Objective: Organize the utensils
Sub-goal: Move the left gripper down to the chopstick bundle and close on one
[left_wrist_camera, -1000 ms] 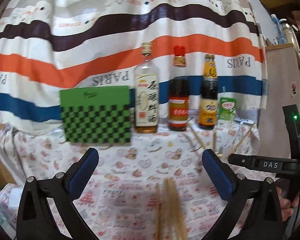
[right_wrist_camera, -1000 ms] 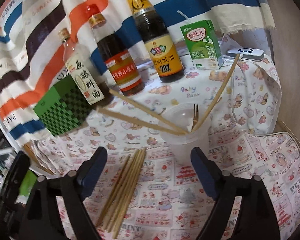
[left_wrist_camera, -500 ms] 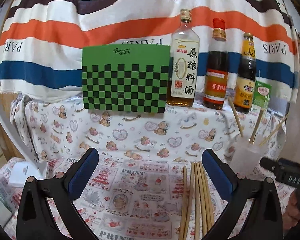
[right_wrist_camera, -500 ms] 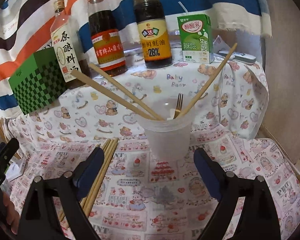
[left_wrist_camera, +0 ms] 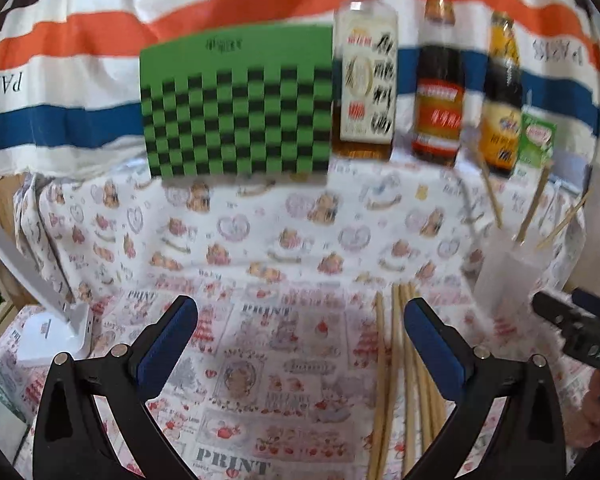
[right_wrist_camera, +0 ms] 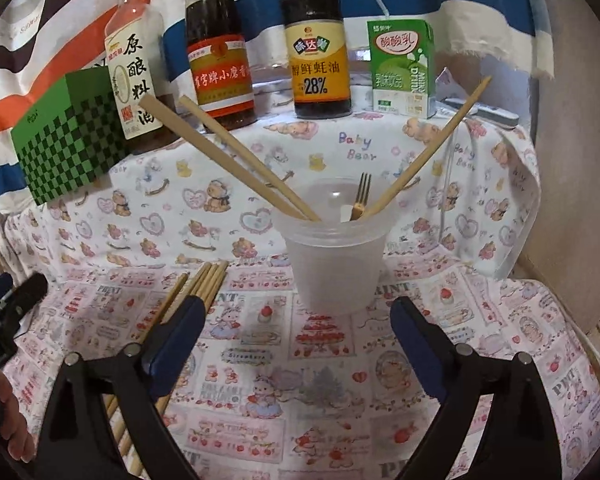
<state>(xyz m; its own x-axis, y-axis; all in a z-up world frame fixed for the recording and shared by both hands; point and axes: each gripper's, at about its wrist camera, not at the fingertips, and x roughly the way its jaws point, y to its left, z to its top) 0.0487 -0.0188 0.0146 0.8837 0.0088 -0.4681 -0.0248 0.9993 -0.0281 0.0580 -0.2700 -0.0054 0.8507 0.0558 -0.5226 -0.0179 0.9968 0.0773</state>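
The biggest risk is the translucent plastic cup (right_wrist_camera: 336, 264) tipping. It is light, it stands on a soft printed tablecloth (right_wrist_camera: 300, 392), and three chopsticks (right_wrist_camera: 228, 160) plus a small fork (right_wrist_camera: 360, 196) lean out over its rim, so a knock from a gripper finger or a stick pushed in at a slant would probably topple it and scatter what is already sorted. Behind it stand the cooking-wine bottle (right_wrist_camera: 134, 76), the sesame-oil bottle (right_wrist_camera: 220, 60), the oyster-sauce bottle (right_wrist_camera: 320, 48) and the green milk carton (right_wrist_camera: 404, 68), close enough that a long stick swung carelessly could strike them.

A smaller risk lies with the loose chopsticks (left_wrist_camera: 404, 380) bundled flat on the cloth just left of the cup. They are thin and touch one another, so a pinch may catch several at once or let one roll away.

The right gripper (right_wrist_camera: 296, 340) points downward at the cup from just in front of it, the cup's base sitting ahead of the gap. Its jaws have just been opening, stand wide apart, and hold nothing. The left gripper (left_wrist_camera: 300, 340) tilts down over the cloth, its fingers wide apart and empty, the right-hand pad (left_wrist_camera: 432, 344) covering part of the bundle. This view is blurred, so contact with the sticks cannot be told.
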